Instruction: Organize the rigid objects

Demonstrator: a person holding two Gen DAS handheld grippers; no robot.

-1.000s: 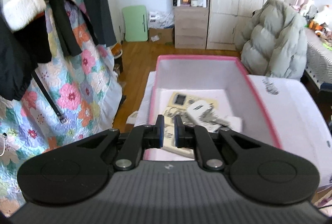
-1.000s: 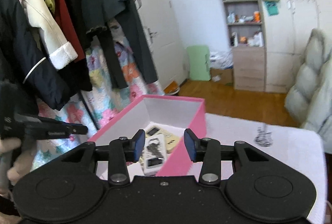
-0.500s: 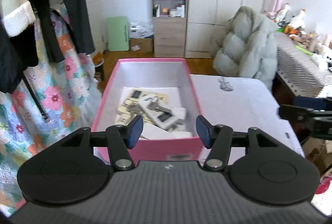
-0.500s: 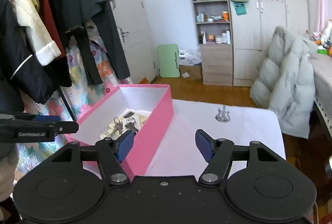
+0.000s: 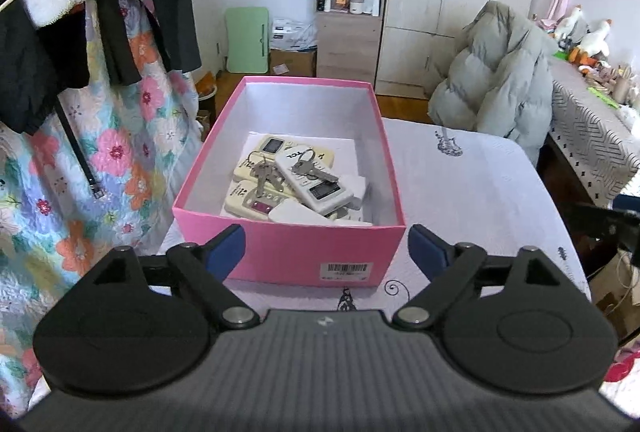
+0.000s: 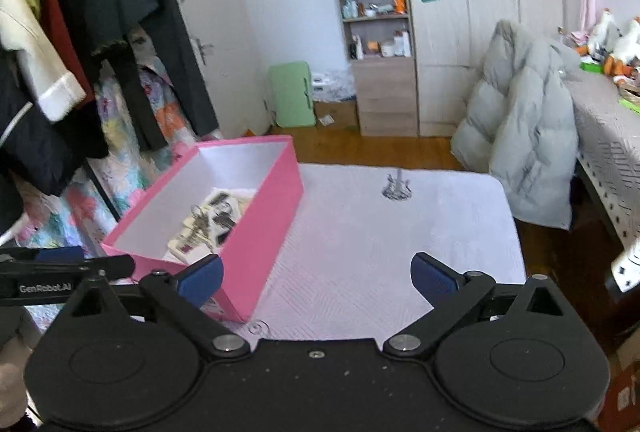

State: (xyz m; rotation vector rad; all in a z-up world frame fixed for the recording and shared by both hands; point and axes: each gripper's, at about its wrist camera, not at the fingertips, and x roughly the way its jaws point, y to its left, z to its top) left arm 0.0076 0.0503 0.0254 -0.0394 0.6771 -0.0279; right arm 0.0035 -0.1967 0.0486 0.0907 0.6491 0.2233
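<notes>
1. Now, through my left wrist camera, my left gripper hangs with its jaws spread wide and nothing between them. The blue pads stand on either side of the near end of the pink box, apart from it. The box sits on the white quilted table cover. Inside lie several remote controls: a white remote on top, slanted, and cream remotes under it. Two bunches of keys rest across them, one on the white remote. A barcode label is on the box's near wall. At the right edge I see part of my right gripper. A grey puffer jacket hangs behind the table.

2. Through my right wrist camera, my right gripper is likewise spread wide and empty, over the bare table cover. The pink box stands to my left on the cover, its near corner just beside my left pad. Remotes and keys show inside, blurred. My left gripper reaches in at the far left edge, beside the box. Dark coats hang on a rail beyond.
</notes>
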